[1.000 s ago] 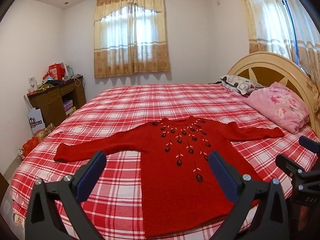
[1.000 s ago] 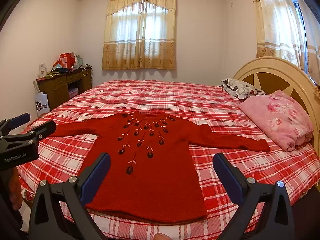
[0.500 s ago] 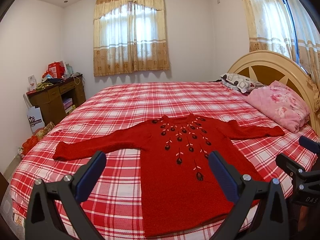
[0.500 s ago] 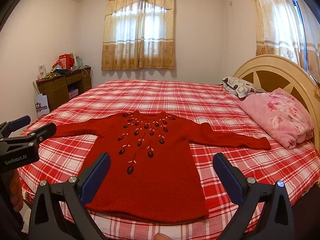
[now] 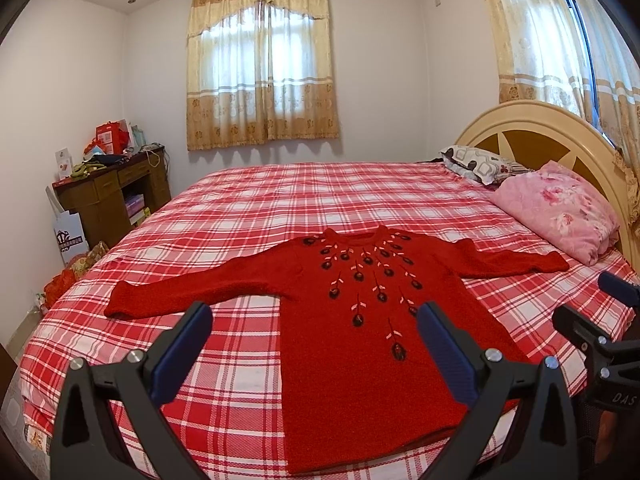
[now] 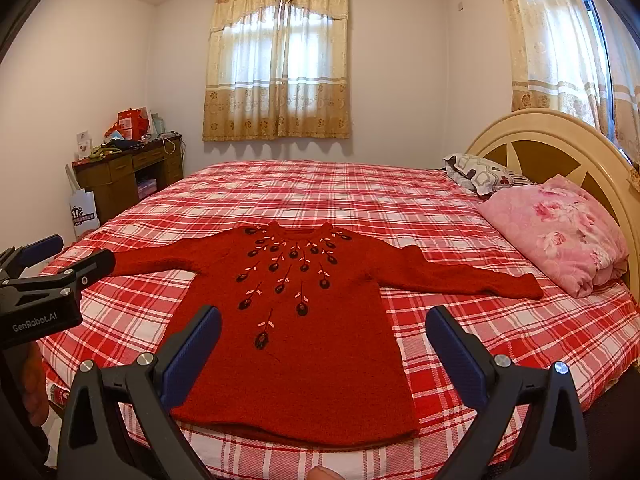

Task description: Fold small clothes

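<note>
A small red knitted sweater (image 5: 360, 344) with dark embroidered flowers lies flat on the red plaid bed (image 5: 280, 200), both sleeves spread wide, hem toward me. The same sweater (image 6: 304, 344) fills the middle of the right wrist view. My left gripper (image 5: 314, 330) hovers open above the hem, nothing between its blue pads. Over the hem too, my right gripper (image 6: 324, 334) stands open and holds nothing. Each gripper shows at the edge of the other's view, the right gripper (image 5: 600, 328) to the right and the left gripper (image 6: 52, 268) to the left.
Two pillows, a pink floral pillow (image 5: 560, 208) and a patterned pillow (image 5: 480, 162), lie against the cream headboard (image 5: 540, 128) on the right. A cluttered brown desk (image 5: 112, 188) and bags stand left of the bed. Curtained windows are behind and to the right.
Both grippers have shifted only slightly; the sweater sits a little higher in the left wrist view. The sweater has not moved on the bed.
</note>
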Action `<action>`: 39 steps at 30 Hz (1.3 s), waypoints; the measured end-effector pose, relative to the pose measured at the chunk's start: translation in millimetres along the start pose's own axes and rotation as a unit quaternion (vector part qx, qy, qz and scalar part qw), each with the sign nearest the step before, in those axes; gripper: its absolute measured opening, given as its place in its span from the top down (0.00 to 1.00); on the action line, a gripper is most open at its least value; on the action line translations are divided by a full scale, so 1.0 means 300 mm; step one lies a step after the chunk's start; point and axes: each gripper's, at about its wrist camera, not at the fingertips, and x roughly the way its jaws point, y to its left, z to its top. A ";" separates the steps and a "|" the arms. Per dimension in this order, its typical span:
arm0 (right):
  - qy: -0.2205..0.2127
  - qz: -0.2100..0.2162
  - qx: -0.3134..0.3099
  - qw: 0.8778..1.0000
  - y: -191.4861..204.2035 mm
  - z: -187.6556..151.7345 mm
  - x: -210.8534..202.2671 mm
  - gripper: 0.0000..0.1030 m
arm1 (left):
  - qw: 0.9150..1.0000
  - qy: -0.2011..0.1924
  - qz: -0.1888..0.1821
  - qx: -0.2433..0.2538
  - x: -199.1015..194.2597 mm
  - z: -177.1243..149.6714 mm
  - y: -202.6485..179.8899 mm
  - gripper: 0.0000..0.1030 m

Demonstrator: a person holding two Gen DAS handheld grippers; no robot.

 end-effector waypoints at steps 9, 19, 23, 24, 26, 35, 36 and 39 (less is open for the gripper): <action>0.002 0.002 -0.003 1.000 0.008 -0.004 0.003 0.01 | 1.000 0.004 0.001 -0.001 0.005 -0.008 0.001 0.00; 0.003 0.003 -0.004 1.000 0.010 -0.008 0.004 0.01 | 1.000 0.006 0.001 -0.001 0.007 -0.009 0.001 0.00; 0.003 0.004 -0.004 1.000 0.010 -0.009 0.006 0.01 | 1.000 0.006 0.001 0.000 0.008 -0.011 0.001 0.00; 0.003 0.004 -0.004 1.000 0.010 -0.009 0.006 0.01 | 1.000 0.006 0.001 0.000 0.008 -0.011 0.001 0.00; 0.003 0.003 -0.005 1.000 0.011 -0.009 0.006 0.01 | 1.000 0.006 0.000 0.000 0.008 -0.010 0.002 0.00; 0.007 0.000 -0.006 1.000 0.013 -0.020 0.027 0.01 | 1.000 0.013 0.001 0.003 0.029 -0.025 0.001 0.00; 0.009 -0.001 -0.006 1.000 0.011 -0.023 0.034 0.01 | 1.000 0.015 0.000 0.004 0.032 -0.025 0.000 0.00; 0.014 -0.002 -0.004 1.000 -0.001 -0.029 0.062 0.01 | 1.000 0.018 0.001 0.007 0.042 -0.023 -0.002 0.00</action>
